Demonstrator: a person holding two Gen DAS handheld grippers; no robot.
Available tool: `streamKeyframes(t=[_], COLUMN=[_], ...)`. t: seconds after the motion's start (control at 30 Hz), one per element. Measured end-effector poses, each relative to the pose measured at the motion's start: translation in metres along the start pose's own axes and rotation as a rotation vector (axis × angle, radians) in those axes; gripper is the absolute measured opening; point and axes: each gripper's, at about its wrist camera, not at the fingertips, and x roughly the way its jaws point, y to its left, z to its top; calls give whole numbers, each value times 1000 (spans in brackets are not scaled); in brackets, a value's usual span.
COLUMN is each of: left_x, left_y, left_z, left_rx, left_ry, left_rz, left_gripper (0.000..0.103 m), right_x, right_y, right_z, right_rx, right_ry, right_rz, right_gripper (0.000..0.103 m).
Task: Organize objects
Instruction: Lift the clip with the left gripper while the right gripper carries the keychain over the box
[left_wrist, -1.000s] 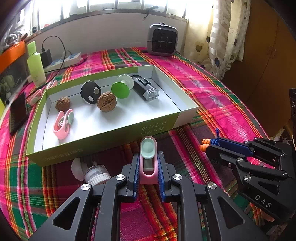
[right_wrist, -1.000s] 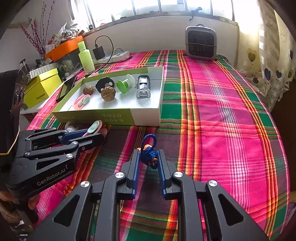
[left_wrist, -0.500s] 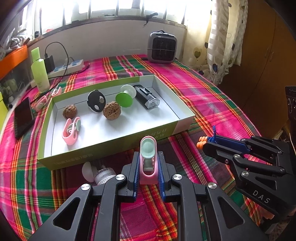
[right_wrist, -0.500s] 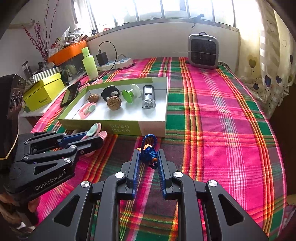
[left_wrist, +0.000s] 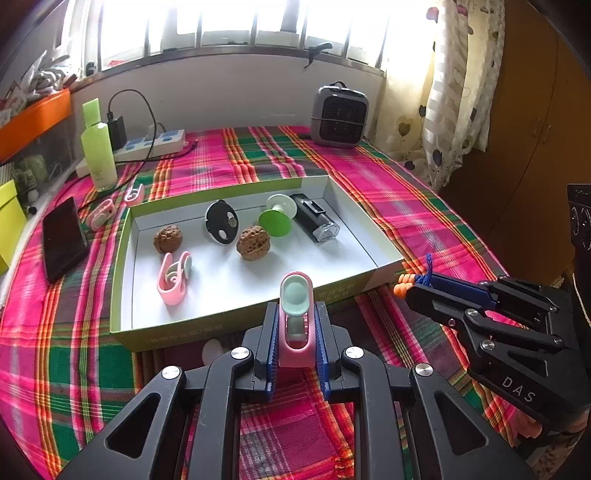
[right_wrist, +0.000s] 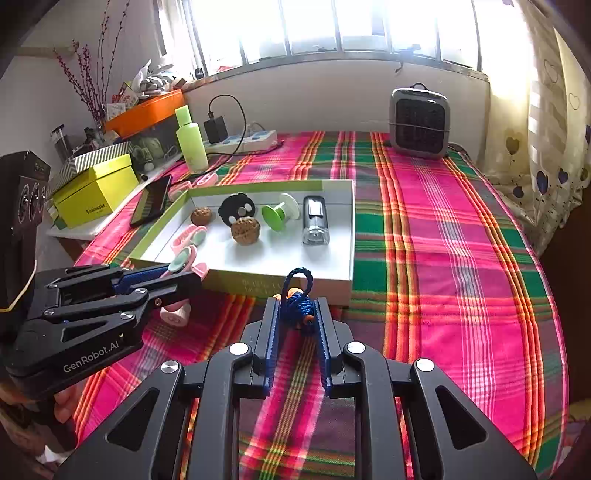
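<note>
Our left gripper (left_wrist: 295, 328) clamps a pink clip (left_wrist: 296, 317) just before the white tray's (left_wrist: 384, 254) near wall. Our right gripper (right_wrist: 295, 317) pinches a blue knotted cord (right_wrist: 297, 306) near the tray's front corner.

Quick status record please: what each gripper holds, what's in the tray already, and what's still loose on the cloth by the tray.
left gripper: shut on pink clip, just short of the tray's near wall
right gripper: shut on blue knotted cord
tray: open, on the plaid cloth
tray contents: two walnuts, black disc, green spool, black flashlight, second pink clip
outside the tray: white-capped item by the near wall, half hidden; two pink clips by the far left corner
</note>
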Motion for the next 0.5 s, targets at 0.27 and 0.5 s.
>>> streamKeyframes(t=[0.27,0.5], left_x=[2,7], left_y=[14,27], left_z=[6,13], left_rx=[-22,-46], left_ry=[-5,-3], left_rz=[16,28], left_gripper=[16,16], right_x=[9,19], right_y=[10,16], right_z=[11,23], right_rx=[-14,-26], right_ry=[-5,-5], right_rz=[20,26], right_gripper=[20,20])
